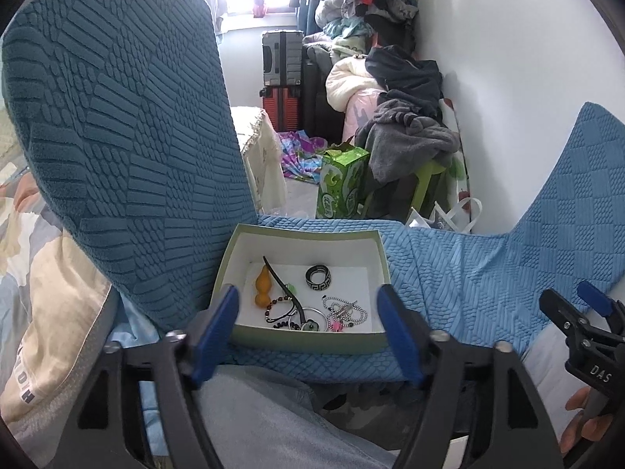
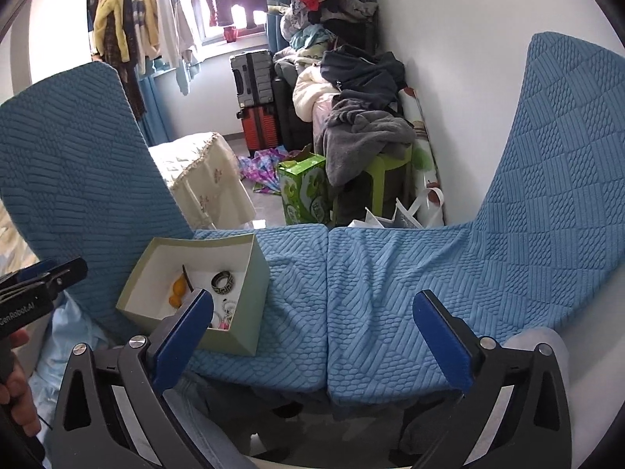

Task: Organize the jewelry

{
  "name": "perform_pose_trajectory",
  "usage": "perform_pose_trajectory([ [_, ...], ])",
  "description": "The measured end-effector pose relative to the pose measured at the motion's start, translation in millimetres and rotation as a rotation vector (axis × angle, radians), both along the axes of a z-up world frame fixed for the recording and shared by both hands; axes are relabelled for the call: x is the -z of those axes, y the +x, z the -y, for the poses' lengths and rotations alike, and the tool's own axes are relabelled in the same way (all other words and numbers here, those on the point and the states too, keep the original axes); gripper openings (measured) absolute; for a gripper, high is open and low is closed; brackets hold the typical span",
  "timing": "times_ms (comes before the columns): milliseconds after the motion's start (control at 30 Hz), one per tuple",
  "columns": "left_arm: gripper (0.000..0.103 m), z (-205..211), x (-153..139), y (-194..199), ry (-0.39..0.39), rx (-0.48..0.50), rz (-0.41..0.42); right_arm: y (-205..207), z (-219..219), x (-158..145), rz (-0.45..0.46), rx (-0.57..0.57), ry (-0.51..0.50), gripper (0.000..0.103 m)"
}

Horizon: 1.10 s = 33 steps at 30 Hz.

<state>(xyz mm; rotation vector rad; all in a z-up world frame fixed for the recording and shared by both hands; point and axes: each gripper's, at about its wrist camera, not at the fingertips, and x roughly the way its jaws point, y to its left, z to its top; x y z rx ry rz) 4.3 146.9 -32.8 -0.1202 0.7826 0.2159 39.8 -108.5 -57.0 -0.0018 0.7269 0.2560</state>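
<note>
On my left there's the tall back of a blue-covered chair [image 1: 117,148], and right next to it the little green box [image 1: 300,342] sits on the chair seat [image 1: 449,273], open at the top with all the jewelry inside. From the left wrist view I can make out an orange gourd charm [image 1: 261,287] at the left of the box, a dark hair stick [image 1: 283,285] running diagonally beside it, a black patterned ring [image 1: 318,278] further back, and a tangle of bead chains [image 1: 345,312] toward the front right corner. My left gripper [image 1: 308,332] hangs just in front of the box's near wall with its fingers spread wide, nothing between them, roughly framing the box. Moving right, my right gripper [image 2: 312,332] is over the bare seat cushions [image 2: 390,293], well to the right of the box, its fingers also spread wide and empty; the left finger [image 2: 183,332] overlaps the box's near corner in that view. Beyond the seat there's a green carton [image 2: 304,191] on the floor and a heap of clothes [image 2: 363,133].
</note>
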Motion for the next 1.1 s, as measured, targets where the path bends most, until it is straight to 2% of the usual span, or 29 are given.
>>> perform_pose_trajectory([
  [300,0.076,7.2,5.9,1.7,-0.023,0.014,-0.024,-4.9,4.4,-3.3,0.01,0.004,0.0,0.103],
  [500,0.076,5.9,8.1,3.2,-0.014,-0.014,-0.036,-5.0,7.3,-1.8,0.006,0.013,0.008,0.103],
  [1100,0.076,11.0,2.8,-0.1,-0.003,0.009,-0.007,-7.3,7.0,2.5,0.002,0.027,0.006,0.103],
])
